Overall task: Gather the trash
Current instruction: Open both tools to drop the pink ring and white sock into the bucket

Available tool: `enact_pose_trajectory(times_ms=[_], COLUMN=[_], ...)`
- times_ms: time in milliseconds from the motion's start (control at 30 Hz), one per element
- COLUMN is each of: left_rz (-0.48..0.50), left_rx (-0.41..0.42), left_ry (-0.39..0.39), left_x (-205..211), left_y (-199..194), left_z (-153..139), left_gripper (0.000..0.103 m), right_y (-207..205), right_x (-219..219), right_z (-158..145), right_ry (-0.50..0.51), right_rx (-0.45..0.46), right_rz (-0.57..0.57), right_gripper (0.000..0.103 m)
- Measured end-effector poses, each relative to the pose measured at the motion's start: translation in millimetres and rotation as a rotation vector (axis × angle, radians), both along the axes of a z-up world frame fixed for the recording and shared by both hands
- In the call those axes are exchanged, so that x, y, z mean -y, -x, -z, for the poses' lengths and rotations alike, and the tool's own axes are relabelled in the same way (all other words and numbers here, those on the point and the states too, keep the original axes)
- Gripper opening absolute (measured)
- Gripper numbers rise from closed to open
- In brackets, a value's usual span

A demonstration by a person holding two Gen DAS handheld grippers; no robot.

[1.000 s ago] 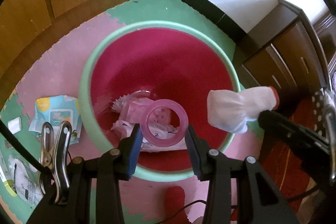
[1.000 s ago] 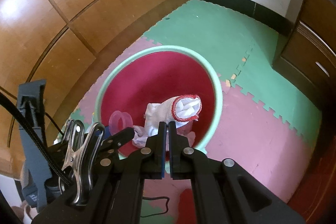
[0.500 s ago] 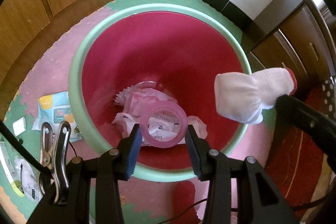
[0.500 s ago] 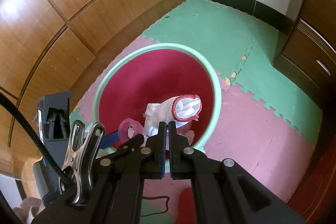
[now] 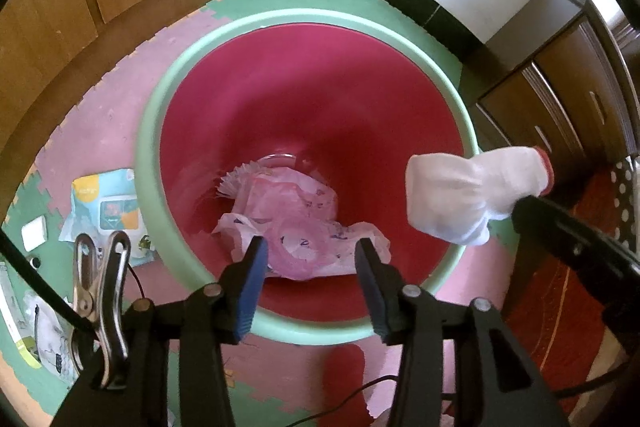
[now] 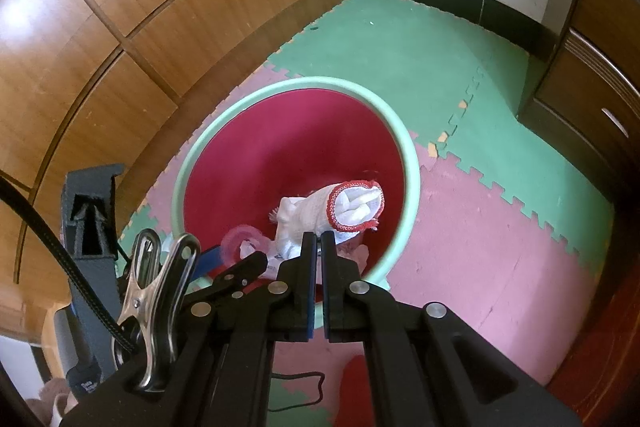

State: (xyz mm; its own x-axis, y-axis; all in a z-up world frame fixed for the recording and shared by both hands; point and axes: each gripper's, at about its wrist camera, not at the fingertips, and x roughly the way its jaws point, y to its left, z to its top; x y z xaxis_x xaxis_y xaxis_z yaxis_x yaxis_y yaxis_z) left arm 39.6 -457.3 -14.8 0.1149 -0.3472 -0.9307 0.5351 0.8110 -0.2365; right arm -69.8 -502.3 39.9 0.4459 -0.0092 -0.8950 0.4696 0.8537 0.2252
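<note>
My left gripper (image 5: 310,255) hangs over a green-rimmed bin (image 5: 148,131) with a red inside. Its jaws are opening and nothing is pressed between the pads. A pink ring (image 5: 296,251) shows blurred just below them, over crumpled wrappers (image 5: 288,203) on the bin's bottom. In the right wrist view the ring (image 6: 244,241) sits near the left fingers. My right gripper (image 6: 316,239) is shut on a white glove (image 6: 340,207) with a red cuff, held above the bin (image 6: 408,155). The glove (image 5: 460,195) hangs over the bin's right rim.
A wipes packet (image 5: 108,207) and a small white object (image 5: 34,233) lie on the foam mat left of the bin. Dark drawers (image 5: 560,99) stand to the right and wood panels (image 6: 120,7) behind. A thin cable (image 6: 300,387) runs on the floor near me.
The pink ring, earlier pinched between the left pads, has come free and dropped lower into the bin as the left jaws widened. The right gripper and glove have not moved.
</note>
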Motion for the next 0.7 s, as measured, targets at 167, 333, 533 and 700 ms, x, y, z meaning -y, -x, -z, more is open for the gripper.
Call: enact_pose_trajectory(times_ms=[167,333,533,700], left_rz=[0.007,-0.004,-0.016,-0.016], left_rx=[0.01,0.016,0.014,0.016], left_ry=[-0.009,-0.011,-0.004,-0.004], left_x=[1.3,0.9,-2.1,-2.9], left_y=[1.7,1.1,-1.2,-2.1], left_z=[-0.8,-3.2,-5.4,-6.0], left_gripper=[0.051,0.051,0.051,0.051], right_y=[0.0,0.6,0.3,0.4], right_x=[0.8,2.0,3.6,2.7], right_z=[-0.1,2.1,4.9,3.8], right_ry=[-0.002,0.0,-0.002,-0.006], right_rx=[0.0,-0.01,-0.017,-0.01], right_rz=[-0.001,0.002,0.008,0.006], right_gripper=[0.003,0.003,0.003,0.005])
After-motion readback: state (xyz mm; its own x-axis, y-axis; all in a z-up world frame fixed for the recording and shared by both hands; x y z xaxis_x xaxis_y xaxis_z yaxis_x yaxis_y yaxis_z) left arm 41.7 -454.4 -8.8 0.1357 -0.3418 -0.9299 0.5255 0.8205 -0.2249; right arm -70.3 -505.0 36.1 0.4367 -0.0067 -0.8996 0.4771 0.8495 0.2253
